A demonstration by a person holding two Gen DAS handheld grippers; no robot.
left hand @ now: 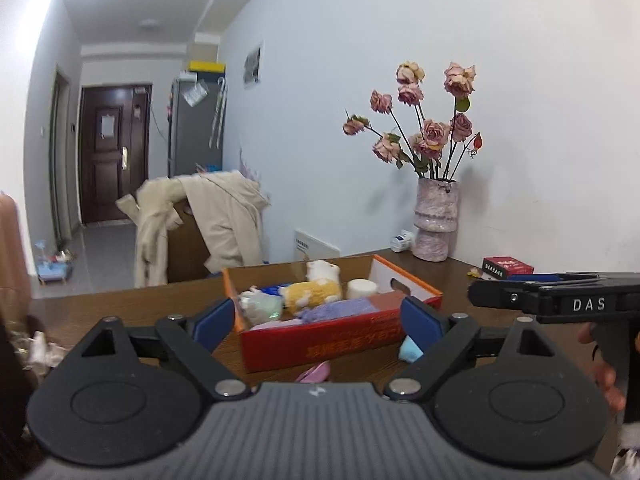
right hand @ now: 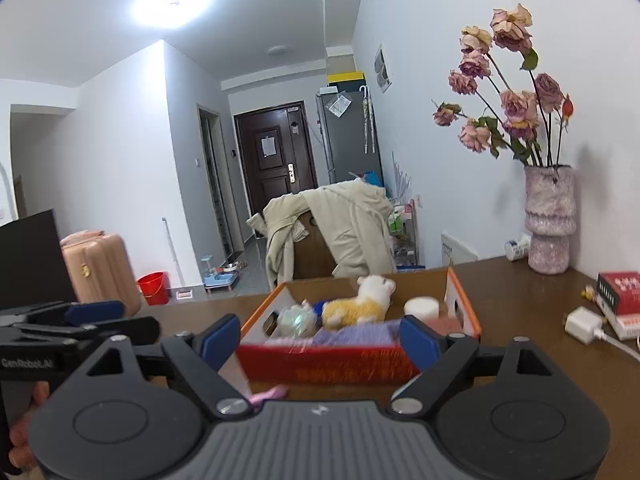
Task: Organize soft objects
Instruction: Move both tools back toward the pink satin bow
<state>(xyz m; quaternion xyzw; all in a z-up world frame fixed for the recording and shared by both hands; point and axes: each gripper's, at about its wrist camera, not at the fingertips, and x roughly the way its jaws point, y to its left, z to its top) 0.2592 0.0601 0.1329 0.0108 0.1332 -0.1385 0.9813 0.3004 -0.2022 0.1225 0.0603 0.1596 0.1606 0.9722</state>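
A red and orange cardboard box (left hand: 332, 340) (right hand: 344, 364) stands on the brown table. It holds a yellow-and-white plush dog (left hand: 316, 290) (right hand: 360, 306), a pale green fuzzy toy (left hand: 262, 306) (right hand: 294, 320), a purple cloth (left hand: 340, 308) (right hand: 352, 336) and a white roll (left hand: 361, 289) (right hand: 421, 307). A pink soft item (left hand: 314, 372) (right hand: 268, 394) and a light blue sponge (left hand: 410, 350) lie on the table before the box. My left gripper (left hand: 320, 318) is open and empty in front of the box. My right gripper (right hand: 320, 338) is open and empty, also facing the box.
A vase of dried roses (left hand: 436, 220) (right hand: 548, 220) stands at the back against the wall. A red book (left hand: 508, 266) (right hand: 622, 292) and a white charger (right hand: 582, 324) lie at the right. A coat-draped chair (left hand: 200, 228) (right hand: 336, 236) stands behind the table.
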